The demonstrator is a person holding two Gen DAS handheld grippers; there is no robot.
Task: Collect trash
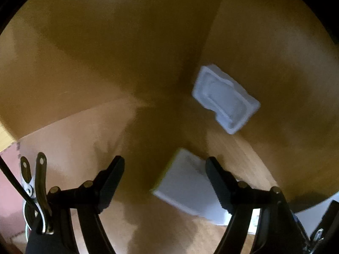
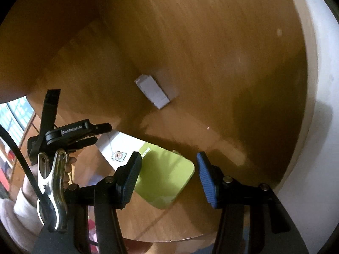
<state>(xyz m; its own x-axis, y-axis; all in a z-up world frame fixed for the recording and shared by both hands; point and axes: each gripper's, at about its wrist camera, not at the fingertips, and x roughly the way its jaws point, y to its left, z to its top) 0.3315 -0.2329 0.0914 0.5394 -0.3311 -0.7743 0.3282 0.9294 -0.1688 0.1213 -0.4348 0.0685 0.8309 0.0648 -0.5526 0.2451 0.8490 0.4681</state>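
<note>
Green-faced box lies between the right hand-held gripper jaws, wide apart (left hand-held gripper wide, empty); lower squarely before squeezing.

The round wooden table is warm orange-brown with fine straight grain lines, darker where shadow falls across it. A moulded plastic tray on it is plain white. The flat box is white on one face with a yellow-green edge, and in the right wrist view its broad face is lime green. The right gripper's pads are ribbed blue; the left gripper's fingers are black. A small carton is pale grey-white. The wall is off-white.
</note>
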